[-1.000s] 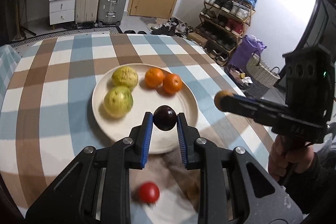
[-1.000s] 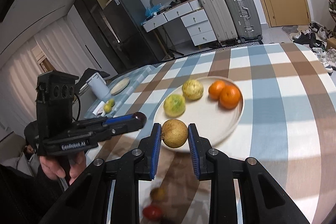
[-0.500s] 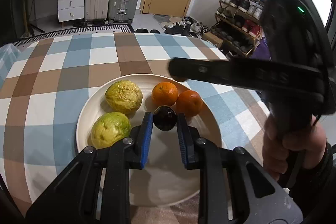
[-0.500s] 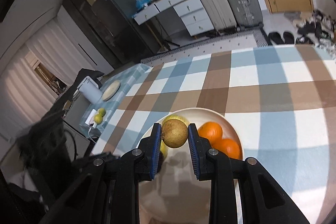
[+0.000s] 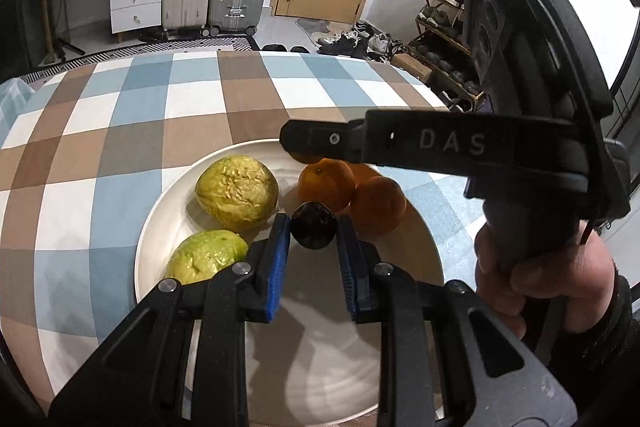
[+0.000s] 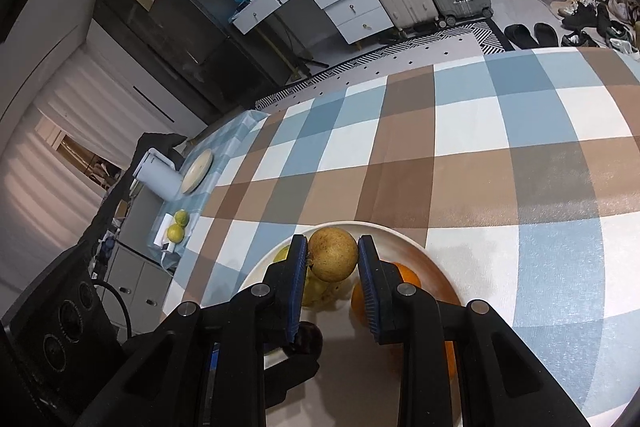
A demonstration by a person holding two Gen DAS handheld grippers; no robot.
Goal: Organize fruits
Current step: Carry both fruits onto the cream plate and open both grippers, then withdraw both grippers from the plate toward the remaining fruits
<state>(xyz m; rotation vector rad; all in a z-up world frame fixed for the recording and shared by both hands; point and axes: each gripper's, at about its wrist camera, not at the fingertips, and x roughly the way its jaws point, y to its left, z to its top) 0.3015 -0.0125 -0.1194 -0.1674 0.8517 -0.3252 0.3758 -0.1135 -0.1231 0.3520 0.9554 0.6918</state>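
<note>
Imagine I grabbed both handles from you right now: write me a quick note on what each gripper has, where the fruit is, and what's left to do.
Left gripper: shut on a dark purple fruit, held over the white plate.
Right gripper: shut on a brown round fruit, held over the far side of the same plate.
On the plate: two wrinkled yellow-green fruits and two oranges.
Done: both fruits picked up and brought above the plate.
Left: lower each one into a free spot on the plate, open the grippers and pull back. The two grippers are close together, so probably release one at a time.
</note>
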